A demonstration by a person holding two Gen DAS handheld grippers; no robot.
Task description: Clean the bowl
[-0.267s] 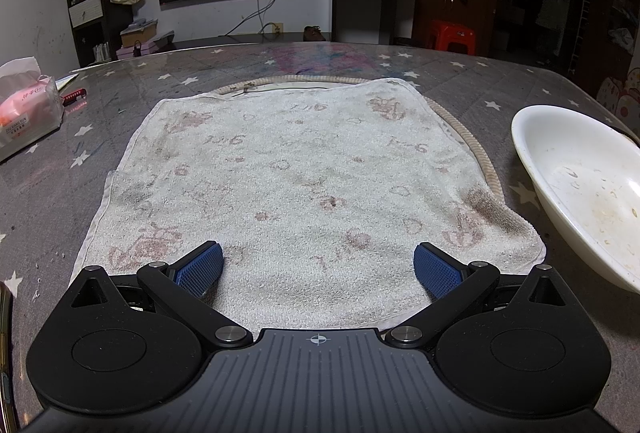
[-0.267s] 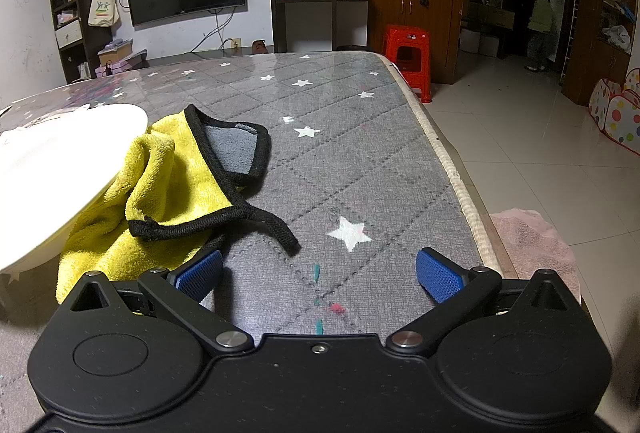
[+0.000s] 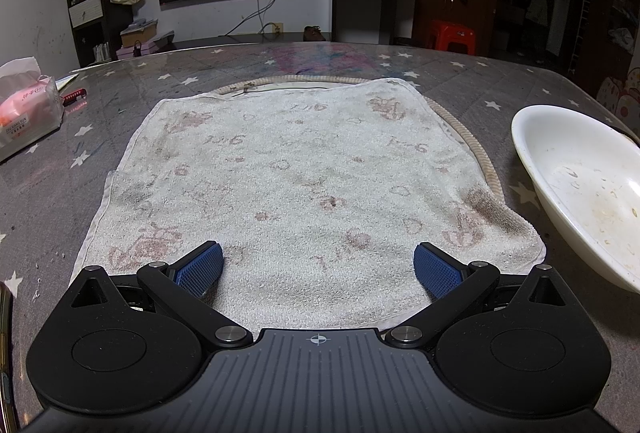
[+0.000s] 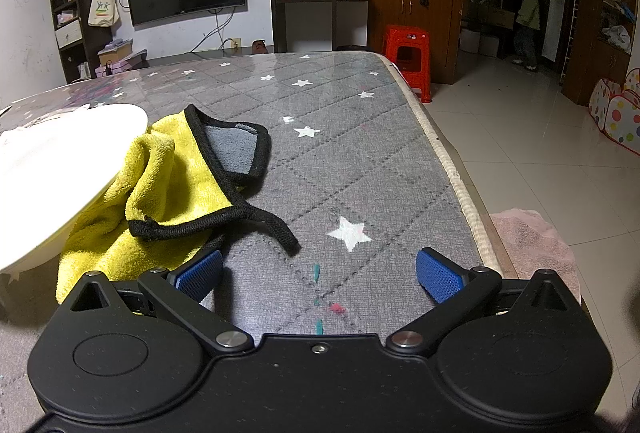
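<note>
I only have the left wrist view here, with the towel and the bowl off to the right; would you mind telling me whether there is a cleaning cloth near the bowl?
Observer: Yes, a yellow cloth lies bunched against the bowl, partly tucked under its rim, in the right wrist view.
Operator: Thank you. Is the right gripper holding it?
Observer: No, the right gripper is open and empty; its left pad sits just by the cloth's near edge.
Operator: Is there anything beside the table on that side?
Observer: A red stool stands on the floor past the table's far corner.
</note>
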